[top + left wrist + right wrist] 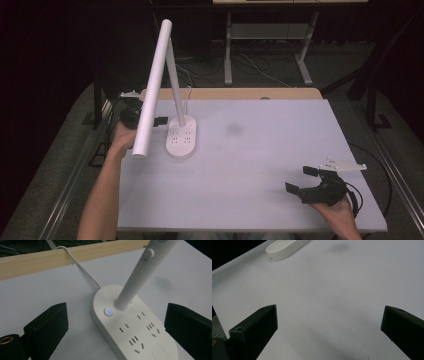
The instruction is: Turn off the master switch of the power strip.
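Your left tool (150, 121) sits at the left edge of the white bench (260, 150), at about nine o'clock from the white oval desk lamp base with built-in sockets (181, 139), just beside it but not touching. In the left gripper view its jaws are spread wide, released, and the lamp base (132, 327) lies between and ahead of them, with the round blue-lit button (108, 311) toward the left jaw and the white round lamp stem (136, 277) rising toward one o'clock. The white power cord (82, 267) leaves the base toward eleven o'clock and crosses the pale wooden strip (50, 260) at the bench's far edge. In the high view the long white lamp head bar (152, 85) slants down over your left hand (121, 136). Your right tool (306, 182) hovers near the bench's near right corner, well apart from the lamp, at about four o'clock from it; its jaws are also released and hold nothing, with the base (287, 248) far ahead at eleven o'clock.
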{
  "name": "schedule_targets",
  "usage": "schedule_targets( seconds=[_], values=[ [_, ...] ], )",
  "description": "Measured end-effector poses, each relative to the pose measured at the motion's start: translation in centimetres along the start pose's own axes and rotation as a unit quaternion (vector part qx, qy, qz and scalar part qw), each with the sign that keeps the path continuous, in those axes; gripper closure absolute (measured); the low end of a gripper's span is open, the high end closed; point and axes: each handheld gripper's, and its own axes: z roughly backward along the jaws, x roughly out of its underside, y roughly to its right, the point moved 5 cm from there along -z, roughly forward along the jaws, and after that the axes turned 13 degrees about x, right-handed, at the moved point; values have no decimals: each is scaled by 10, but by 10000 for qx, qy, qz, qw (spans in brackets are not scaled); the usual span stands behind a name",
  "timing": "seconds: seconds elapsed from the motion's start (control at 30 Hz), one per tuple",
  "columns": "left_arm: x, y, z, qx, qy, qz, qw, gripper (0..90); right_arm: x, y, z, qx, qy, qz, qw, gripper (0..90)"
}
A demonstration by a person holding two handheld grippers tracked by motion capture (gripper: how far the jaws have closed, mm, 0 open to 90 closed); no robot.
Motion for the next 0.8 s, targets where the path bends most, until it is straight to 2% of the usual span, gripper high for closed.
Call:
schedule_targets(
  seconds=[0.03,0.13,0.3,0.57,0.7,0.8],
  values=[
    [0,-2,0,39,-62,-7,10000,45,0,0,0,1,-7,9,10000,1],
    [-1,-4,-2,80,-42,73,9999,46,0,0,-1,8,-20,15,10000,1],
    [1,-8,-5,62,-24,145,9999,63,0,0,-1,14,-30,31,10000,1],
    [1,-11,-8,219,102,360,9991,148,0,0,-1,18,-34,35,10000,1],
    [-1,-12,-7,190,230,429,9986,264,0,0,-1,3,-40,44,10000,1],
    [-2,-13,-6,162,331,465,9982,408,0,0,-1,4,-38,49,10000,1]
  ],
)
